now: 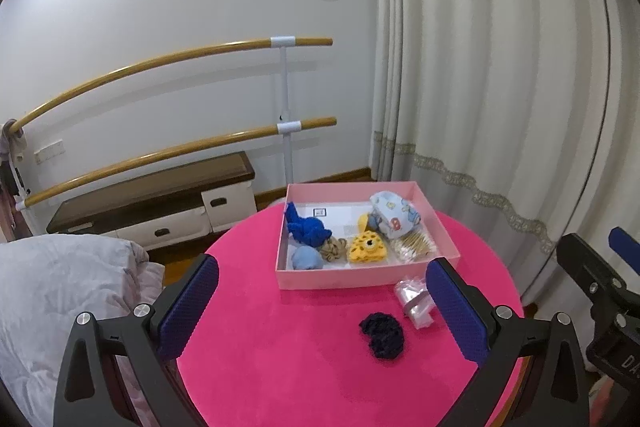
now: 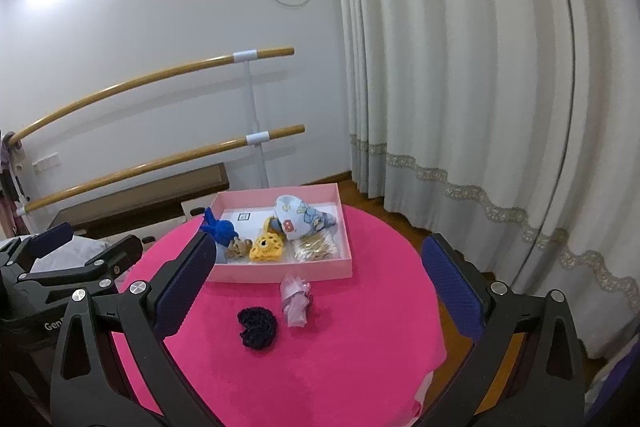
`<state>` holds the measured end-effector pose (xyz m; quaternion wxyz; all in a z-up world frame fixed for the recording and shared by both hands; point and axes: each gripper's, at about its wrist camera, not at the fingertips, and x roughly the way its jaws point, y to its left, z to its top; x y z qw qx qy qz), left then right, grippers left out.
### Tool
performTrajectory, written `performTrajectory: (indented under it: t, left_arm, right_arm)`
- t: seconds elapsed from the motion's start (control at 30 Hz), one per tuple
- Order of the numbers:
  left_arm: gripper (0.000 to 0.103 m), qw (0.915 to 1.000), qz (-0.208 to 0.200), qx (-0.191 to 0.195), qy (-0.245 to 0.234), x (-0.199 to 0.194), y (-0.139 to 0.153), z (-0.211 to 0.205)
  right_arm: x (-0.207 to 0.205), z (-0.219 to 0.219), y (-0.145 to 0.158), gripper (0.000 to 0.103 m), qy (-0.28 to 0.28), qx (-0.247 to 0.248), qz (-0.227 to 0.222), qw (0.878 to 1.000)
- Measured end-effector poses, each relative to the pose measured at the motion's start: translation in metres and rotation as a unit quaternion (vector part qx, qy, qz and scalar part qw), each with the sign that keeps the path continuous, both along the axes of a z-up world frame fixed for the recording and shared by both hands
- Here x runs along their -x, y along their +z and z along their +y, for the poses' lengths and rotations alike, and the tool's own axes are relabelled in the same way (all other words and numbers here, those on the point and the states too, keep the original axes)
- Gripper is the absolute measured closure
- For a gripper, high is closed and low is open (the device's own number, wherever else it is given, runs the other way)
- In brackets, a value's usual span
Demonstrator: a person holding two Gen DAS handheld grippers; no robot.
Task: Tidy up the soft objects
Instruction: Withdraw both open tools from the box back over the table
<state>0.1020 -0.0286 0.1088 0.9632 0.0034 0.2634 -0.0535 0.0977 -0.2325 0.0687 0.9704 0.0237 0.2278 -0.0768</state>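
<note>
Blue ribbed pads line both grippers, and each pair of fingers stands spread wide with nothing between them. The left gripper [image 1: 322, 301] hangs over the near edge of the round table [image 1: 280, 367], which is covered in bright pink cloth; the right gripper [image 2: 320, 291] hangs over the same edge, beside it. Neither touches anything.

Nearest on the cloth, toward the middle of the table, lies a dark navy crocheted piece [image 1: 381, 335], crumpled and flat. Just beside it on the right, and a little farther back, sits a small clear plastic packet [image 1: 414, 301], close to the front wall of the box but apart from it.

Farther on, at the far edge of the table, stands a shallow pink box [image 1: 348, 277], open at the top. Along its front wall lie a pale blue soft ball [image 1: 306, 259] at the left corner, a tan knitted bit [image 1: 334, 249], a yellow crocheted piece [image 1: 368, 247] and a bundle of cotton swabs [image 1: 412, 247] at the right corner. Behind them are a bright blue knitted toy [image 1: 306, 225] on the left and a printed light-blue cloth bundle [image 1: 394, 213] on the right.
</note>
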Motion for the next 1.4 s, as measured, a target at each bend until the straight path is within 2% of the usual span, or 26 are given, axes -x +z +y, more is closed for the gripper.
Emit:
performTrajectory:
  t: [0.4, 0.8, 1.1, 1.4]
  left_arm:
    - [0.0, 0.9999, -0.01, 0.002, 0.005, 0.012, 0.001, -0.001]
    - [0.0, 1.0, 0.007, -0.002, 0.007, -0.001, -0.003, -0.004]
    - [0.0, 0.9998, 0.019, -0.003, 0.009, -0.017, -0.01, -0.004]
    - [0.0, 0.9985, 0.054, -0.006, 0.009, -0.041, -0.03, -0.005]
  right_arm:
    - [0.008, 0.0, 0.001, 0.0, -0.013, 0.015, -0.016, 1.0]
    - [0.006, -0.01, 0.001, 0.0, -0.023, 0.009, -0.012, 1.0]
    - [0.0, -0.014, -0.004, 0.0, -0.025, 0.006, 0.001, 1.0]
    - [-0.017, -0.019, -0.02, 0.0, -0.03, 0.003, 0.036, 0.999]
